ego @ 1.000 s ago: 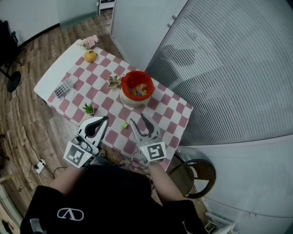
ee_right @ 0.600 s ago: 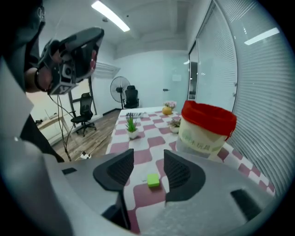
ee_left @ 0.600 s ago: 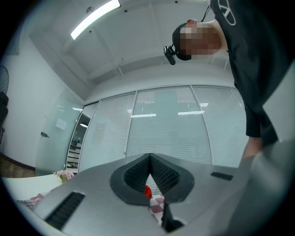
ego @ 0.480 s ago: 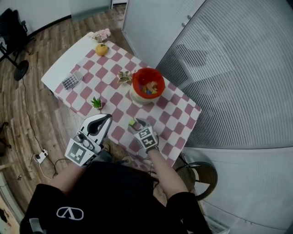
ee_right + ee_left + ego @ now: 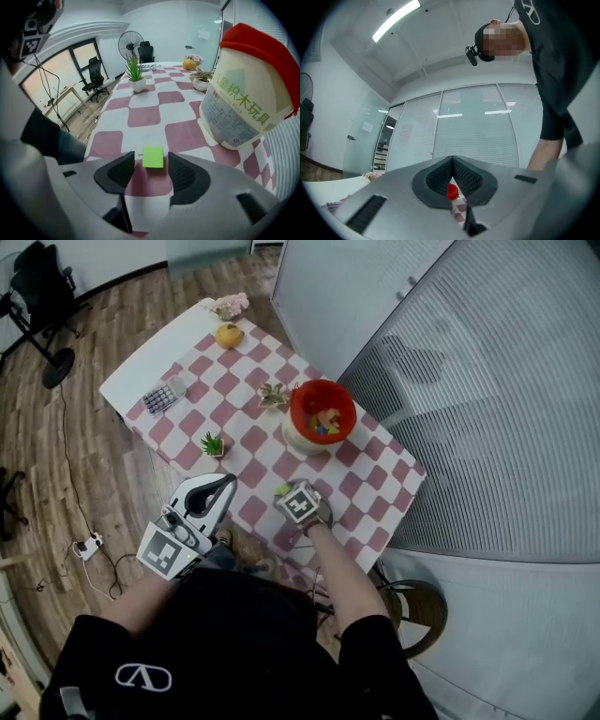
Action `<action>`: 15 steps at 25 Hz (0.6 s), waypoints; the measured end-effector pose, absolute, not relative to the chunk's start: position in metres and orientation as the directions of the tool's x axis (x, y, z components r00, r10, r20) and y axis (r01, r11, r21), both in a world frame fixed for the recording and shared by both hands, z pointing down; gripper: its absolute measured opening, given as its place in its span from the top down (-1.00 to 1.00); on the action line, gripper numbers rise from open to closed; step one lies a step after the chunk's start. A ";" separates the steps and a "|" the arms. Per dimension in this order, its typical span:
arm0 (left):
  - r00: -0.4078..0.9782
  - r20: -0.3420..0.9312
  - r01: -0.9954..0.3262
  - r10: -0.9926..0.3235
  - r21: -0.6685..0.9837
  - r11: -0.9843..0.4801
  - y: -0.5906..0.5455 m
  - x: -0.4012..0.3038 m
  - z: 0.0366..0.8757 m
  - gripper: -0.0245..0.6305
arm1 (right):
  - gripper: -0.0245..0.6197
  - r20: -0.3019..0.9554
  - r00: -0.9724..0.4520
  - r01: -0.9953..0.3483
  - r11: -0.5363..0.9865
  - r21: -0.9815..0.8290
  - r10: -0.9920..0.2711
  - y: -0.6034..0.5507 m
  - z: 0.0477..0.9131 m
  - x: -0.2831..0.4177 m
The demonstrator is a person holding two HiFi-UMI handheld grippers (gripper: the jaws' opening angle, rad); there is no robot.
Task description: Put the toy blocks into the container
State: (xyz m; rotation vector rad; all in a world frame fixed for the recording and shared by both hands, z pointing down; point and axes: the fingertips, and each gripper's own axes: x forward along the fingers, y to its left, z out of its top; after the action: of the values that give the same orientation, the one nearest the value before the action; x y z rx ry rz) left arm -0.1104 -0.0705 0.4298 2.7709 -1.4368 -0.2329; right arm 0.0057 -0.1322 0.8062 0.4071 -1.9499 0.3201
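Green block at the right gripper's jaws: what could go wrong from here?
The right gripper's jaws have just been opening; the green block lies at their tips, ungripped. Closing this shallow might pinch only its near edge and squirt it away. The table edge is near, so a nudged block could fall off.

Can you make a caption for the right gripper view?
Right gripper, jaws just opening, green block between them, beside the red-rimmed container.
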 end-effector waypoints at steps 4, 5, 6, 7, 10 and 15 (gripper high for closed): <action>0.561 -0.121 -0.817 -0.819 0.081 -0.572 -0.069 -0.113 0.432 0.91 | 0.23 0.934 -0.338 -0.405 0.913 -0.038 -0.112 -0.137 0.817 0.004; 0.560 -0.120 -0.817 -0.820 0.081 -0.570 -0.069 -0.113 0.432 0.91 | 0.29 0.939 -0.326 -0.401 0.916 -0.033 -0.109 -0.137 0.819 0.004; 0.560 -0.119 -0.818 -0.820 0.082 -0.570 -0.069 -0.113 0.432 0.91 | 0.37 0.944 -0.314 -0.397 0.917 -0.030 -0.105 -0.138 0.820 0.005; 0.560 -0.118 -0.818 -0.820 0.082 -0.570 -0.069 -0.113 0.432 0.91 | 0.44 0.947 -0.306 -0.395 0.918 -0.030 -0.100 -0.138 0.822 0.006; 0.554 -0.137 -0.821 -0.821 0.075 -0.566 -0.070 -0.112 0.428 0.91 | 0.46 0.949 -0.307 -0.400 0.914 -0.067 -0.065 -0.133 0.821 0.005; 0.562 -0.123 -0.815 -0.818 0.086 -0.573 -0.071 -0.109 0.431 0.91 | 0.46 0.916 -0.384 -0.412 0.909 -0.060 -0.113 -0.139 0.794 0.000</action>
State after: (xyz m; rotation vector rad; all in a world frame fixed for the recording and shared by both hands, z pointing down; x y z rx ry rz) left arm -0.1088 -0.0705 0.4315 2.7596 -1.4419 -0.2335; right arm 0.0004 -0.1390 0.7943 0.3826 -1.9560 0.3356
